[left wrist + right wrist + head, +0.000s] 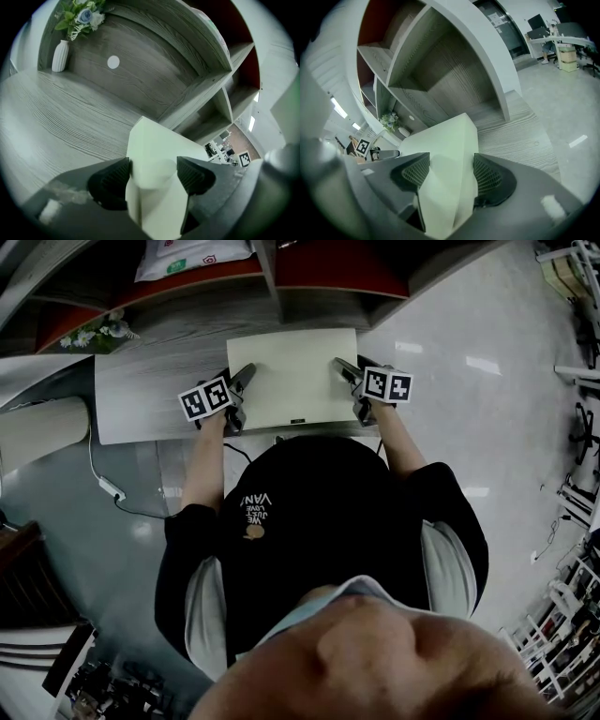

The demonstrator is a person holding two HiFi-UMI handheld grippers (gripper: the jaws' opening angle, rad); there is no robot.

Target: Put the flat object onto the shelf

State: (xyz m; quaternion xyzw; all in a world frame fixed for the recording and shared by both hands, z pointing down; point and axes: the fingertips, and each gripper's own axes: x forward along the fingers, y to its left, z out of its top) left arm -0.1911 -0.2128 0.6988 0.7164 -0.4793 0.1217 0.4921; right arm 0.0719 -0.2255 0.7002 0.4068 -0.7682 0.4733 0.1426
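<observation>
The flat object (295, 376) is a cream rectangular board on the grey wood-grain ledge (141, 399) in front of the shelf unit. My left gripper (240, 395) holds its left edge near the front corner, and my right gripper (352, 388) holds its right edge. In the left gripper view the board (154, 150) fills the gap of the left gripper (152, 176), with both dark pads (110, 180) against it. In the right gripper view the right gripper (445, 173) likewise has both mesh pads (487, 176) against the board (445, 136).
Shelf compartments with red backs (328, 268) open behind the ledge, split by an upright (267, 277). A white bag (187, 257) lies in the left compartment. A white vase of flowers (61, 55) stands at the ledge's far left. A white cable (108, 486) lies on the floor.
</observation>
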